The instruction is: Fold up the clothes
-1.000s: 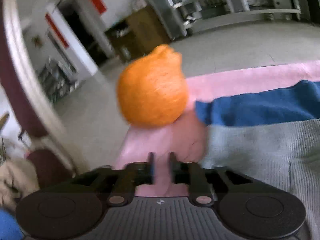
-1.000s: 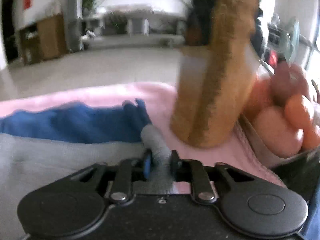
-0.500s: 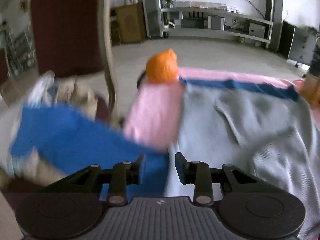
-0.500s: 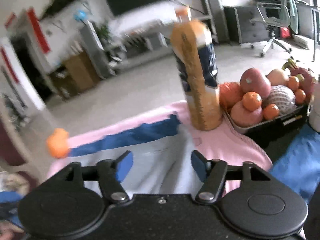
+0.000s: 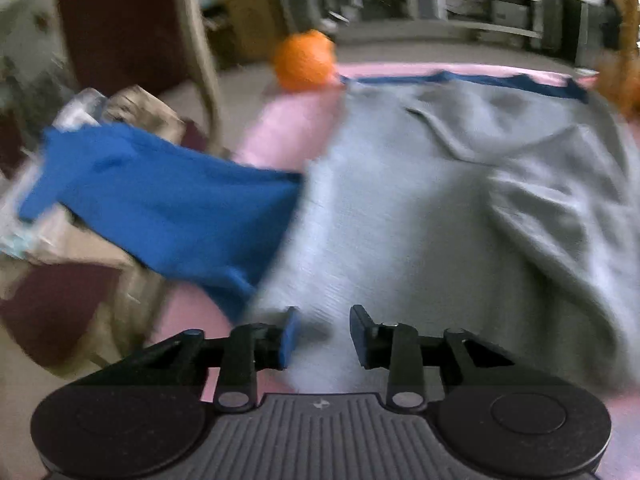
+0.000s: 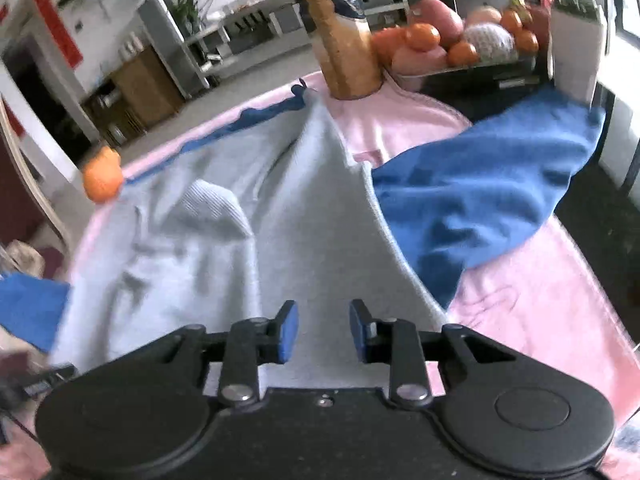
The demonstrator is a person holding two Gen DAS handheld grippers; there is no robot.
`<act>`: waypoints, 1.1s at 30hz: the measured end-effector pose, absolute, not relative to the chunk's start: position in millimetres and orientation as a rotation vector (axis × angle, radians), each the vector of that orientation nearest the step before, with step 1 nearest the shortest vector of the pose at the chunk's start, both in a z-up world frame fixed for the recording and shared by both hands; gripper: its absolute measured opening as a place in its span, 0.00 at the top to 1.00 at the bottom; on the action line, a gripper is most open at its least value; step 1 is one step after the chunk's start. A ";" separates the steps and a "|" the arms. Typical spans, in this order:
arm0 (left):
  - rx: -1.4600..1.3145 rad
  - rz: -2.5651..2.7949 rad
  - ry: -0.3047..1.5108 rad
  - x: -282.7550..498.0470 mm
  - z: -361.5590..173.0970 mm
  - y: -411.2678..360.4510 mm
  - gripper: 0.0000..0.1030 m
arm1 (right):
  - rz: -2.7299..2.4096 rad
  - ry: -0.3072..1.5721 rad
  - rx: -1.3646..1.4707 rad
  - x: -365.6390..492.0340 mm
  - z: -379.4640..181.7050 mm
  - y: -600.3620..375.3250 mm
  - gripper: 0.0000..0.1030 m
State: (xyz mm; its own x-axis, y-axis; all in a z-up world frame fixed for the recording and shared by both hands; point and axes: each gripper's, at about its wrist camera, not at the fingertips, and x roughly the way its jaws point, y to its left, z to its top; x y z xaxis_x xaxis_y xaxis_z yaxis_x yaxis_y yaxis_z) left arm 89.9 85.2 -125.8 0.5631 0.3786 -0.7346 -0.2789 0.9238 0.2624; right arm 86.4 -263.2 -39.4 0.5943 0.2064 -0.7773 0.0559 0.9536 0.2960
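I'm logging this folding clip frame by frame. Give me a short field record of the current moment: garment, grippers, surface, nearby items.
garment: grey top with blue sleeves, spread flat, wrinkled
left gripper: open, over the garment's near edge, holding nothing
right gripper: open, over the grey cloth, holding nothing
surface: pink cloth under the garment
left sleeve: hangs off the table's edge
nearby: orange fruit at the far corner; bottle; tray of fruit
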 end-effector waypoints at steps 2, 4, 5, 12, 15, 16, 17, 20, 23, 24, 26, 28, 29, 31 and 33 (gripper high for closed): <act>0.205 0.441 0.907 95.1 -135.0 84.2 0.71 | 0.067 0.950 0.285 87.7 -43.9 -261.0 0.73; 0.293 0.456 0.940 95.5 -144.3 79.3 0.69 | 0.016 1.009 0.227 87.6 -58.9 -259.5 0.73; 0.337 0.463 0.956 95.7 -149.0 76.8 0.70 | -0.016 1.062 0.181 87.5 -70.1 -258.2 0.75; 0.272 0.453 1.001 74.2 -136.4 86.6 0.71 | 0.024 1.057 0.126 88.5 -99.1 -258.3 0.79; 0.177 0.420 0.955 60.0 -123.8 91.2 0.70 | 0.069 1.038 0.197 93.7 -111.2 -259.1 0.70; 0.154 0.408 0.934 54.6 -119.6 91.2 0.71 | 0.084 1.031 0.221 95.5 -115.2 -259.4 0.68; 0.139 0.376 0.907 49.9 -114.8 87.4 0.71 | 0.099 1.025 0.244 97.2 -119.3 -259.7 0.67; 0.066 0.216 0.859 42.9 -102.7 74.4 0.65 | 0.144 1.004 0.315 102.5 -131.4 -260.6 0.61; 0.025 0.101 0.863 45.9 -101.6 59.5 0.62 | 0.188 0.981 0.385 107.8 -143.5 -261.4 0.60; 0.024 0.087 0.877 49.6 -104.4 54.9 0.61 | 0.203 0.974 0.409 109.5 -147.5 -261.7 0.59; 0.022 0.058 0.905 56.9 -110.1 45.7 0.61 | 0.249 1.003 0.439 118.5 -157.4 -250.2 0.59; 0.013 0.038 0.934 64.1 -116.3 40.3 0.61 | 0.266 1.028 0.411 128.1 -168.4 -237.0 0.58; 0.006 0.034 0.948 67.7 -119.7 39.8 0.61 | 0.265 1.038 0.386 133.2 -174.3 -230.7 0.58; -0.006 0.005 0.960 73.3 -126.9 37.1 0.62 | 0.262 1.058 0.337 143.4 -186.2 -218.2 0.58; 0.045 -0.030 0.946 74.2 -132.5 30.9 0.71 | 0.260 1.058 0.290 148.5 -198.8 -206.2 0.60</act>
